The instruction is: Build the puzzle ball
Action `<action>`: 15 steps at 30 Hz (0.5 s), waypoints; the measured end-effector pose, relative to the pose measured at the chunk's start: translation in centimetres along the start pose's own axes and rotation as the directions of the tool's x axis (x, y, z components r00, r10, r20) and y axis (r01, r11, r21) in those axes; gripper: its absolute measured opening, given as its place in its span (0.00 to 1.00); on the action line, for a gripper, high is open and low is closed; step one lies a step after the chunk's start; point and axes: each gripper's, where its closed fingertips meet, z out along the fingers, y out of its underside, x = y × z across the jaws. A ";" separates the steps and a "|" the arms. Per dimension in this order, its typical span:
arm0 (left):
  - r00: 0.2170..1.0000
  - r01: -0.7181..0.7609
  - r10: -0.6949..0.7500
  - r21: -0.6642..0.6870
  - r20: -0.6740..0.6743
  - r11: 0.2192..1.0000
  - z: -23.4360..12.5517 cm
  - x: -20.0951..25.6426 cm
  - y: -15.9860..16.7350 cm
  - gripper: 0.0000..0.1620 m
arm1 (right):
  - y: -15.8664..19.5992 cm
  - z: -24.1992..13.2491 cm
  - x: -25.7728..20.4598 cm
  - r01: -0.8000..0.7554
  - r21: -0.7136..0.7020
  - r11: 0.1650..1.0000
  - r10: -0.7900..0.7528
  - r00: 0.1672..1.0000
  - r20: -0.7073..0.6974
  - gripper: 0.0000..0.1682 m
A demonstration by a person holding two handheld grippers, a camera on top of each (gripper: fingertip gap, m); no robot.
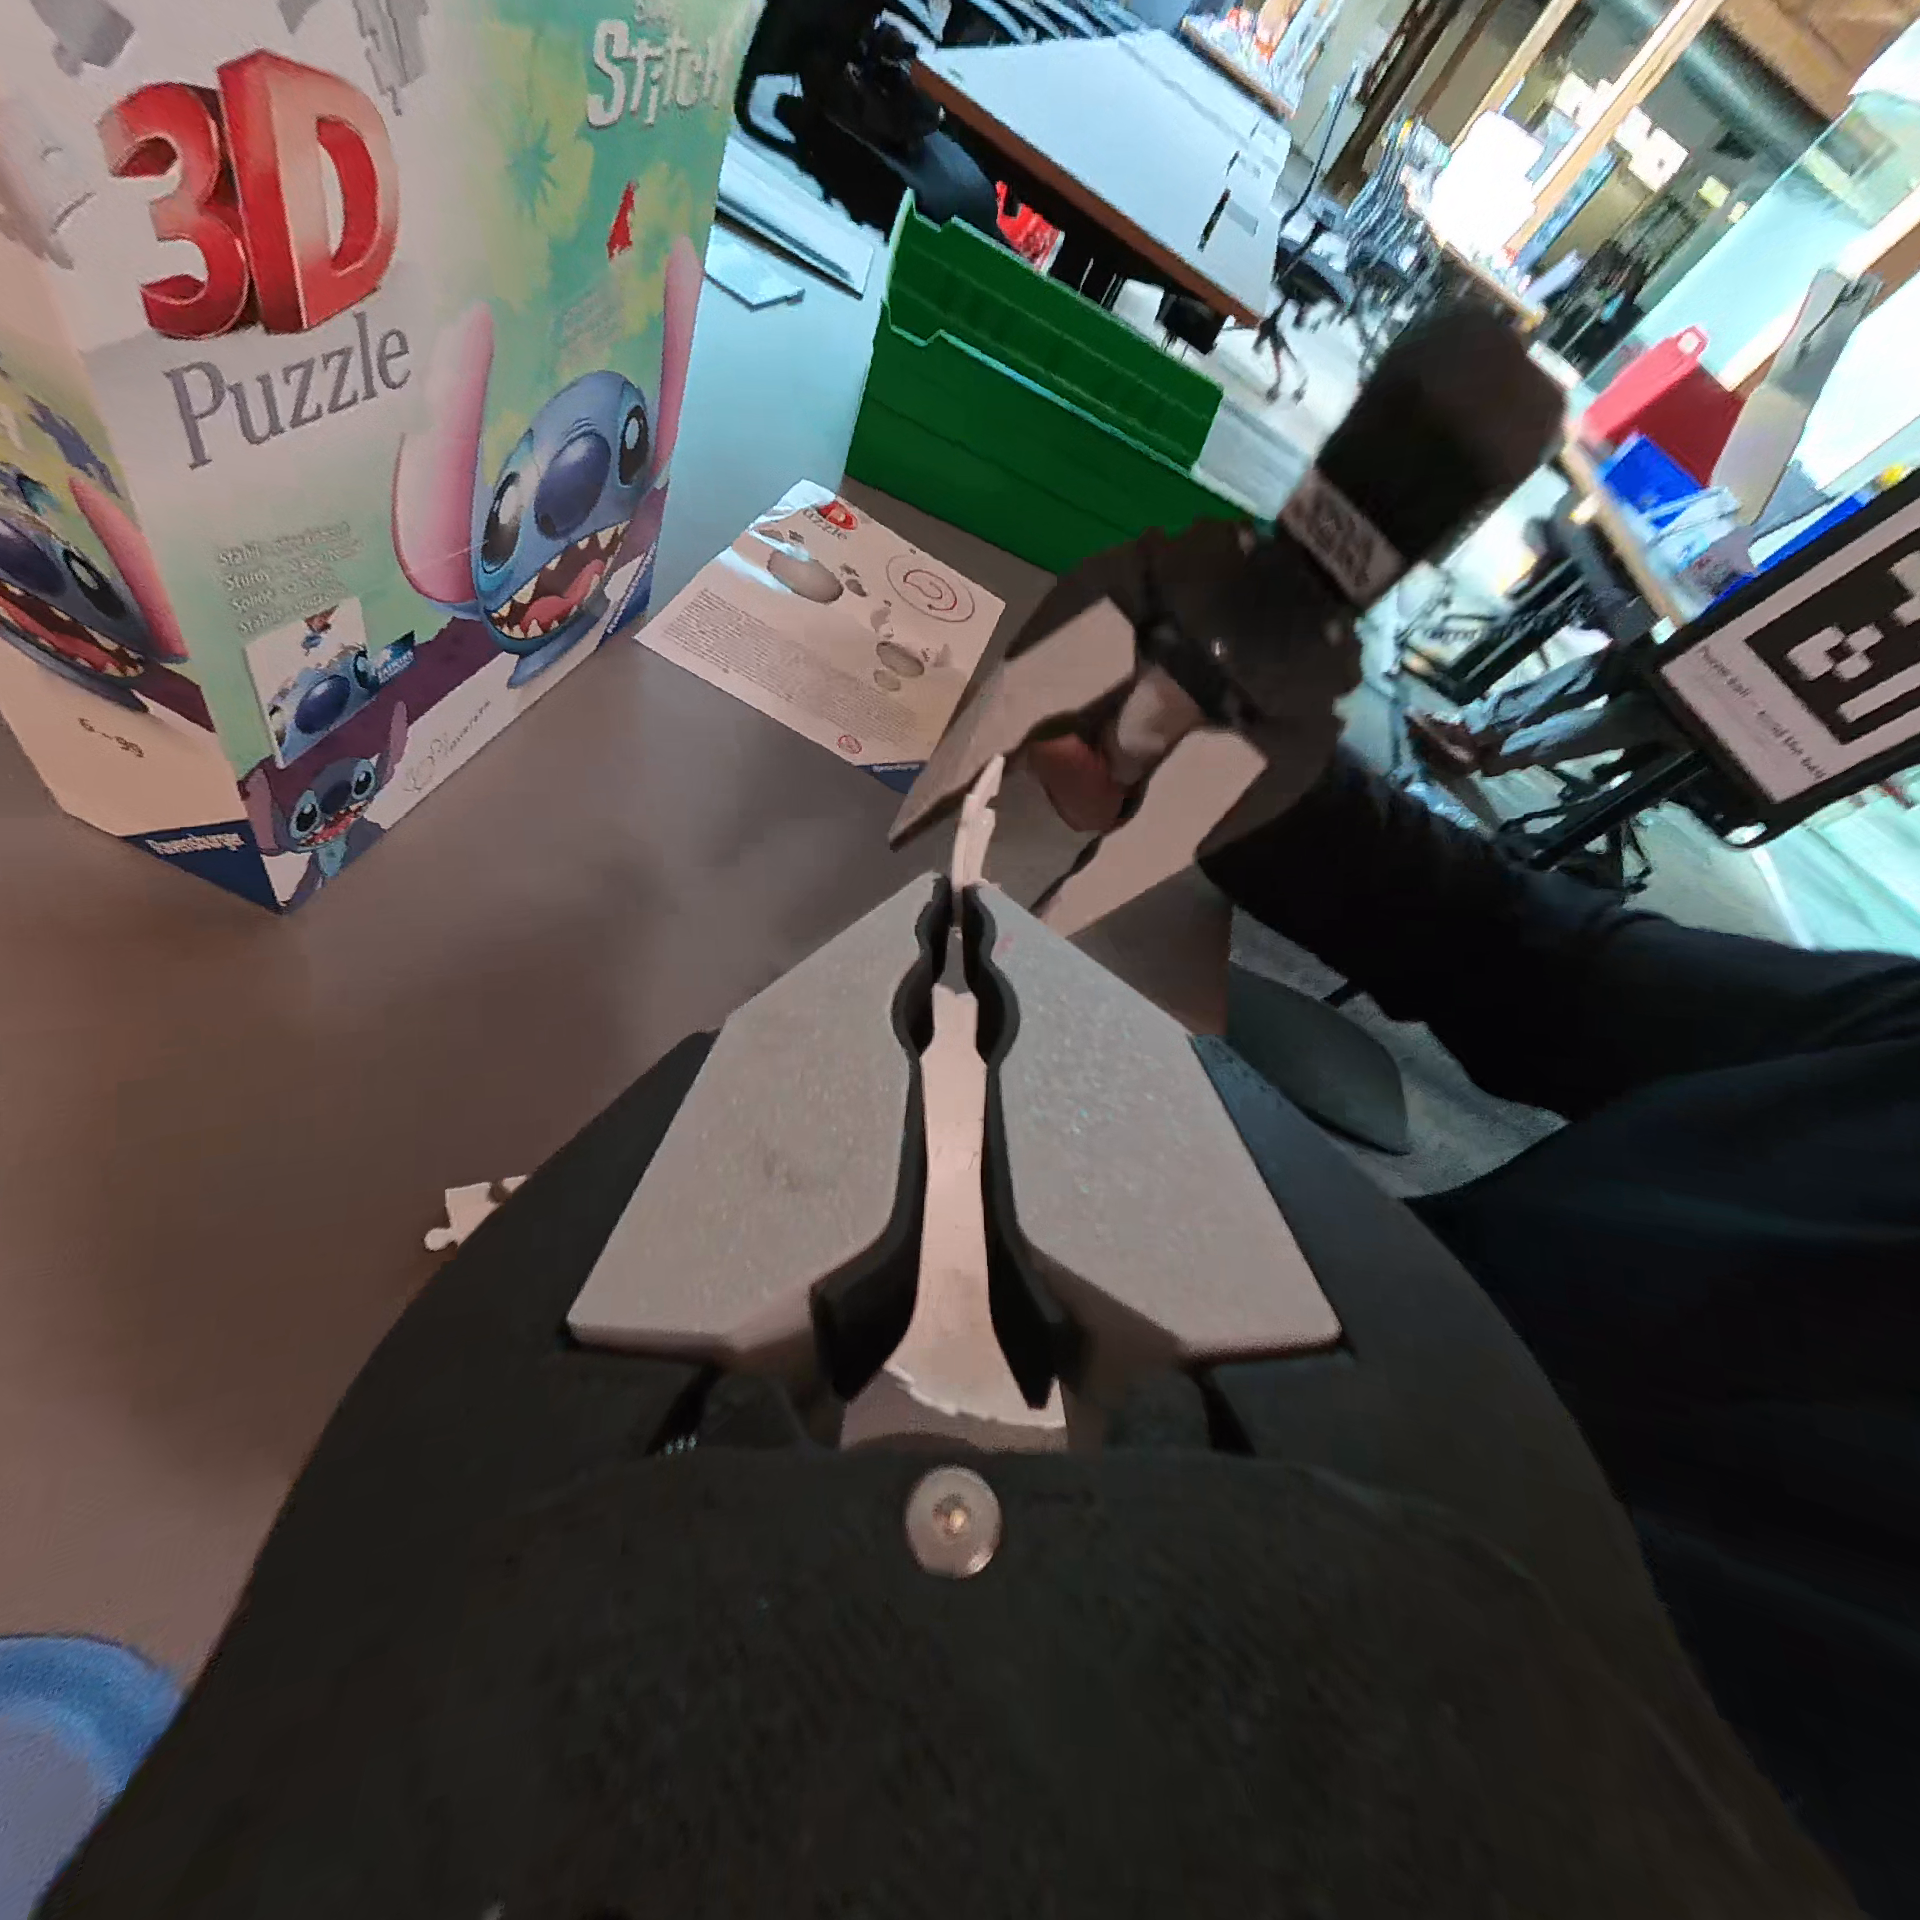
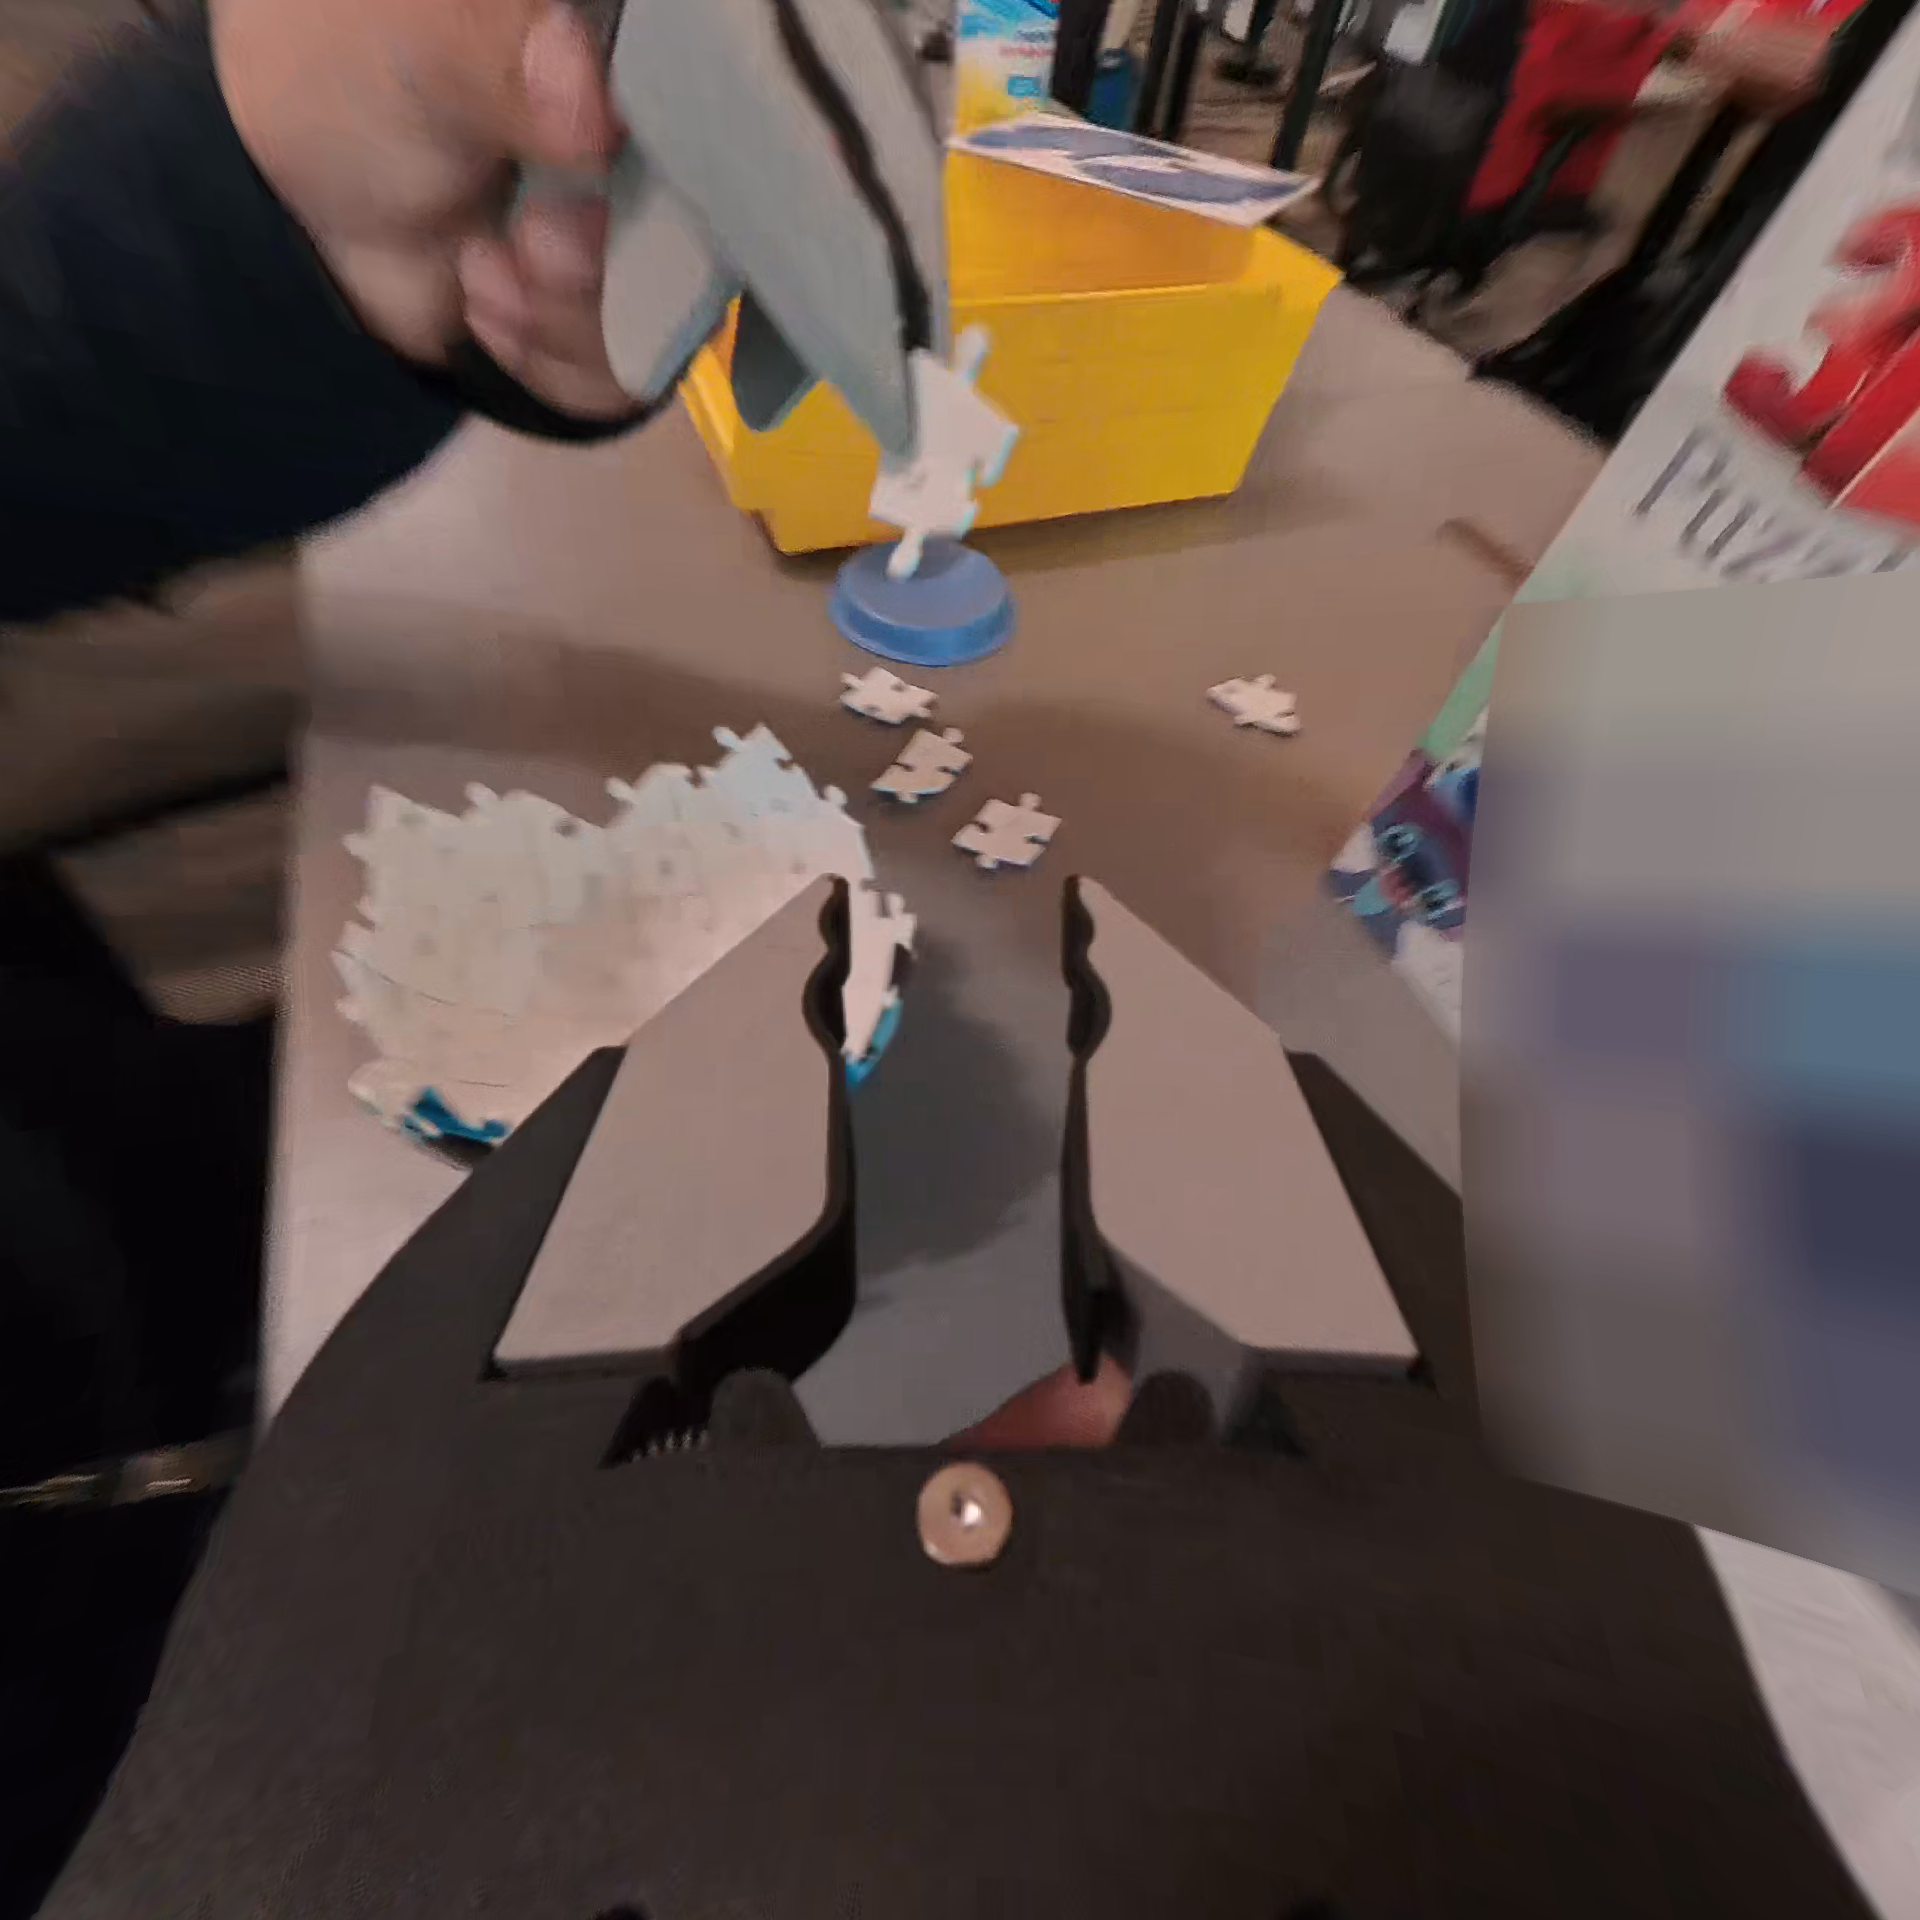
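Above the blue stand (image 2: 923, 613), your left gripper (image 2: 914, 416) pinches a white piece (image 2: 945, 436), hanging lengthwise; your right gripper (image 2: 956, 904), fingers parted and empty, sits nearer the half-built shell (image 2: 582, 914), left of the stand.

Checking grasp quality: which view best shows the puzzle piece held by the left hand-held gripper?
The right wrist view: the puzzle piece hangs in full outline. The left wrist view shows only an edge-on sliver inside the left hand-held gripper.

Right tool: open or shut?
Open. In its own view the right tool shows a wide gap between its fingers, with bare table and nothing held.
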 end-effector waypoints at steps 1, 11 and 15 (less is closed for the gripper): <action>0.999 -0.034 0.035 -0.022 0.011 0.999 0.2 0.0 0.2 0.00 | -0.5 -0.2 -0.3 -0.086 0.019 0.996 0.084 0.994 0.073 0.20; 0.967 -0.242 0.252 -0.176 0.037 0.954 2.2 0.9 2.0 0.00 | -4.4 -0.3 -0.3 -0.245 0.134 0.960 0.198 0.936 0.291 0.12; 0.964 -0.247 0.261 -0.197 0.052 0.949 2.3 0.4 2.3 0.00 | -4.0 0.5 -0.3 -0.241 0.119 0.963 0.196 0.932 0.304 0.05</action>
